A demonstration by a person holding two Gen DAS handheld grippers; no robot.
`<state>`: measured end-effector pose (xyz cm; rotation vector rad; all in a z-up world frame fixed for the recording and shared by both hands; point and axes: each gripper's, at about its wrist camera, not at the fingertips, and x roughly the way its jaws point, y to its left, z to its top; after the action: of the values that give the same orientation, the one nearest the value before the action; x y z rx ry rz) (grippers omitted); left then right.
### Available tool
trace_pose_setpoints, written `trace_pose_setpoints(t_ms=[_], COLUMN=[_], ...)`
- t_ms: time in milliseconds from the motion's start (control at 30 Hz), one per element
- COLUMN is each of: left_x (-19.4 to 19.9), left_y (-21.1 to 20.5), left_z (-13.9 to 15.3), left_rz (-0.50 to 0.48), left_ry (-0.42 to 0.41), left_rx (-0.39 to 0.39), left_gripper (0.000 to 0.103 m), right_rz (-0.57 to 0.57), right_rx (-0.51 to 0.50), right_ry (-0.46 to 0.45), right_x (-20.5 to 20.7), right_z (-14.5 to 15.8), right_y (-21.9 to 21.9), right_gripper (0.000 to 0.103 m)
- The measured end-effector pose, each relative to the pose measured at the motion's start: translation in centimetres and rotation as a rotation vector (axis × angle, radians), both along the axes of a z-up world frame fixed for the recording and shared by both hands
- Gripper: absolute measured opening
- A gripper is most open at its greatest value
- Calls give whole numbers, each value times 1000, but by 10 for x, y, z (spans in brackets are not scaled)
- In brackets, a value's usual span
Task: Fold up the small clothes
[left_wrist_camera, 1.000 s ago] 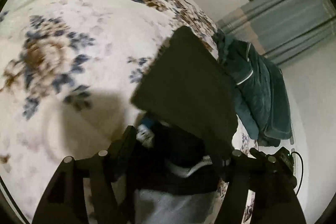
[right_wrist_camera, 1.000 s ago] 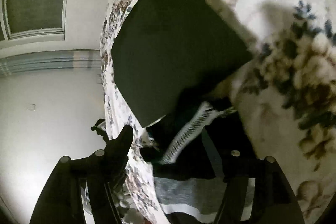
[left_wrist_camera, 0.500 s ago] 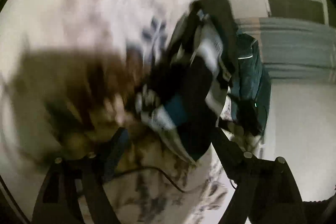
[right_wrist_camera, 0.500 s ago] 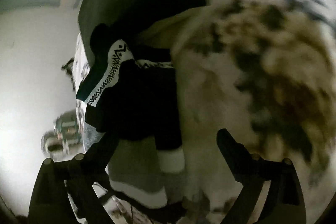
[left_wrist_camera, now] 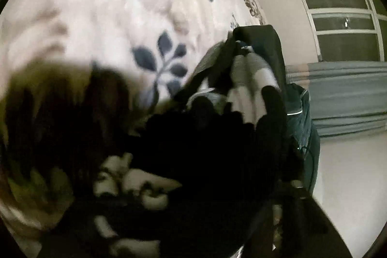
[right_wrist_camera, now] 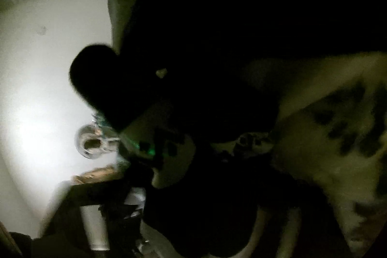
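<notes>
Blocking most of both views, a dark black-and-white patterned small garment (left_wrist_camera: 198, 161) fills the lower centre of the left wrist picture and nearly the whole right wrist picture (right_wrist_camera: 217, 64), where it reads as an unlit mass with no detail. It lies on the white floral bedspread (left_wrist_camera: 116, 6), with a grey-and-white striped part (left_wrist_camera: 251, 79) rising behind it under a dark flat fold (left_wrist_camera: 271, 45).

Left gripper: only a dark strut at the lower right (left_wrist_camera: 312, 229) is discernible; the fingers are lost in the dark cloth, so whether it is parted or closed, or has hold of anything, cannot be told. Right gripper: the fingers are not distinguishable against the black cloth and shadow, so its opening and any hold cannot be told either.

A teal quilted jacket (left_wrist_camera: 302, 122) shows at the bed's far edge, partly cut off by the garment. A grey curtain (left_wrist_camera: 346, 98) and a window (left_wrist_camera: 338, 16) stand behind it. In the right wrist view a blurred round glassy object (right_wrist_camera: 90, 140) is seen beside the bed; its identity is uncertain. The floral bedspread (right_wrist_camera: 333, 127) appears at right, smeared.

Compared with half a second ago, both sets of fingers, then plainly visible and spread wide, are now obscured, and the garment occupies far more of each view. The zigzag white band seen earlier in the right view is no longer discernible.
</notes>
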<state>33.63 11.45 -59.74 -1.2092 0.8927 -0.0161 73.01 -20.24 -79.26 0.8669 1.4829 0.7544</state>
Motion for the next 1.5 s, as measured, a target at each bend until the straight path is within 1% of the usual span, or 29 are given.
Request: trace_pose_setpoints(t_ms=[100,233,300,367,400,467,533,567,600,633,667,700,767,800,833,933,1000,1033,1100,1133,1200,1233,1267,1300,1333,1400,1433,1467,1500], left_x=[11,27,38,49,54,57,54,50,44,37,29,24,6,-6,-18,-58,-89,-97,-115,-121,-132,-132,-133,-132,-129,-123,-120,-117,-116], left_y=[12,39,50,53,52,40,30,26,26,29,34,39,48,54,58,72,76,76,77,76,71,68,66,65,64,62,61,59,57], left_z=[20,52,73,86,87,75,50,27,10,4,1,4,21,33,45,78,85,82,58,47,10,0,-6,-8,-11,-18,-22,-25,-25], left_rz=[-66,-172,-244,-369,-437,-594,-699,-742,-742,-719,-669,-625,-542,-505,-480,-415,-421,-417,-425,-436,-466,-475,-469,-458,-445,-422,-415,-404,-395], left_ry=[-20,-4,-10,-15,-7,56,148,216,265,274,258,250,234,219,209,219,272,292,379,407,525,540,517,500,494,490,501,512,519], left_rx=[26,11,29,47,51,122,197,200,193,167,119,107,124,146,177,340,483,519,590,612,702,711,725,737,733,715,725,744,759], left_gripper=[28,27,27,27,28,35,52,56,63,68,68,68,68,69,69,69,69,69,69,69,69,72,76,84,93,103,103,103,103], right_rz=[-104,-317,-423,-512,-536,-576,-587,-582,-565,-544,-536,-537,-508,-495,-460,-350,-296,-271,-229,-208,-189,-191,-194,-203,-209,-197,-185,-149,-110], right_rx=[-37,-26,-21,-40,-66,-117,-172,-205,-228,-243,-236,-227,-268,-270,-271,-303,-338,-366,-427,-458,-526,-548,-561,-582,-592,-603,-600,-592,-582], right_ry=[-51,-29,-17,-6,-7,29,83,138,177,216,258,271,290,301,323,377,388,379,335,293,200,144,101,59,32,-10,-20,-22,-14], right_x=[-21,-80,-133,-191,-215,-266,-296,-311,-317,-320,-329,-334,-345,-345,-353,-381,-394,-402,-389,-375,-352,-337,-319,-298,-283,-245,-232,-218,-209], right_z=[12,35,55,75,83,90,81,67,56,47,36,34,39,42,44,49,63,72,83,88,107,112,112,111,110,97,91,82,73], right_y=[-3,-16,-19,-18,-15,-9,-6,-1,1,3,2,4,-3,-6,-9,-17,-15,-13,-19,-20,-26,-26,-26,-24,-21,-10,-6,6,14], right_gripper=[20,19,18,18,18,18,19,23,23,25,30,42,57,58,58,58,59,60,66,67,66,66,66,66,66,66,66,64,27])
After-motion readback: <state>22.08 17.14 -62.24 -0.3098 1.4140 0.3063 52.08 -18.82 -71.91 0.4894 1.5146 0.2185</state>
